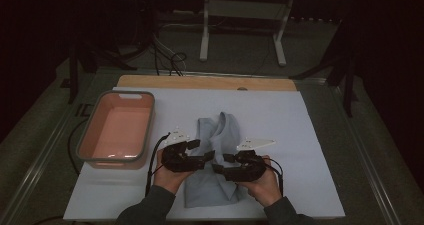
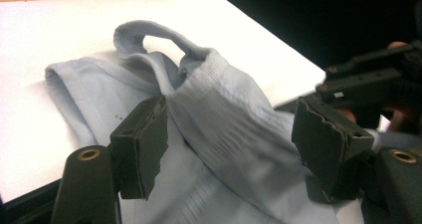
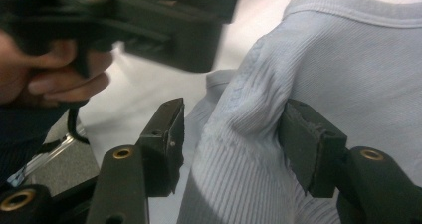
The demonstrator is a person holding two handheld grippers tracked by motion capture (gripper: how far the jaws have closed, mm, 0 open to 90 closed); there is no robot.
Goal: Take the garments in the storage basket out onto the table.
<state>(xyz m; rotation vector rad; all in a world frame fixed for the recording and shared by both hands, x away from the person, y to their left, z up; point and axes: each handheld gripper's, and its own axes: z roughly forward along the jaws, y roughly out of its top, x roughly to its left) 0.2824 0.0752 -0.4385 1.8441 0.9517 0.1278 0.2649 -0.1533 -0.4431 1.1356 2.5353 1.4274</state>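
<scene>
- Farthest left on the white table cover (image 1: 300,135) we see a salmon-pink rectangular plastic tub with a grey rim (image 1: 117,127), standing well apart from the cloth.
- Next comes our left gripper (image 1: 209,155), black, held in the left hand (image 1: 167,177) and pointing rightward over the cloth. In the left gripper view its jaws stand apart, with a raised ridge of cloth running between them; the left pad (image 2: 142,147) lies against the fabric's edge, the right pad (image 2: 323,147) is clear of it, so nothing is pinched.
- In the middle lies the pale blue ribbed fabric garment (image 1: 220,135), partly folded on the cover, its banded hem and a loop of strap (image 2: 149,32) lifted toward the far side.
- Right of it our right gripper (image 1: 219,166), held in the right hand (image 1: 262,185), points leftward, its tips close to the left gripper's.
- In the right gripper view its jaws stand spread around a bunched fold of the garment (image 3: 259,134); the right pad (image 3: 308,149) touches the cloth, the left pad (image 3: 166,144) does not.
</scene>
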